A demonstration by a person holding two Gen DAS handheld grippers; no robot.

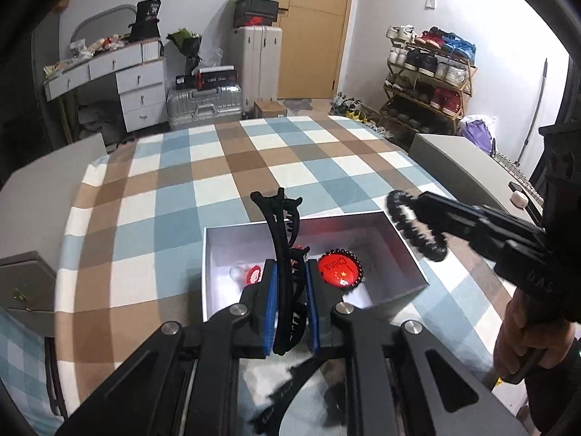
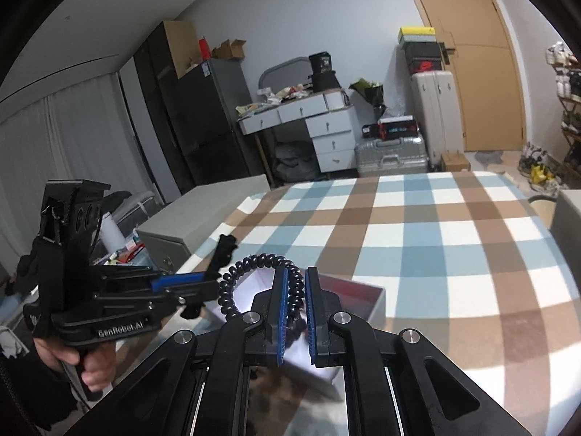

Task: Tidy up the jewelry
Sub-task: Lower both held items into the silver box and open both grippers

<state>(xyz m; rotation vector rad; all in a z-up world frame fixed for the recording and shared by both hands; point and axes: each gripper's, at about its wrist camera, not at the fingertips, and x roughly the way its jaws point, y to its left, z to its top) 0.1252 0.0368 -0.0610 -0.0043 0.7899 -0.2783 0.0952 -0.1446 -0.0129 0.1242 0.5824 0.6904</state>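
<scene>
The left gripper (image 1: 290,305) clamps a black hair claw (image 1: 281,250) above the white box (image 1: 403,239); a shallow pinch could let it twist free. Rightward, the right gripper (image 2: 292,309) pinches a black beaded bracelet (image 2: 254,272), whose dangling loop may snag the rim.

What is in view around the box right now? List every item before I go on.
black plastic claw hair clip: one, black, clamped upright in the left gripper above the box
black beaded bracelet: one, black, held by the right gripper beside the box
open white cardboard box: one, white, on the checked cloth
round red badge: one, red, inside the box, ringed by dark beads
small red item: one, inside the box, left part; too hidden to name
checked tablecloth: one, blue, brown and white, over the table
left gripper: shut on the clip
right gripper: shut on the bracelet
</scene>
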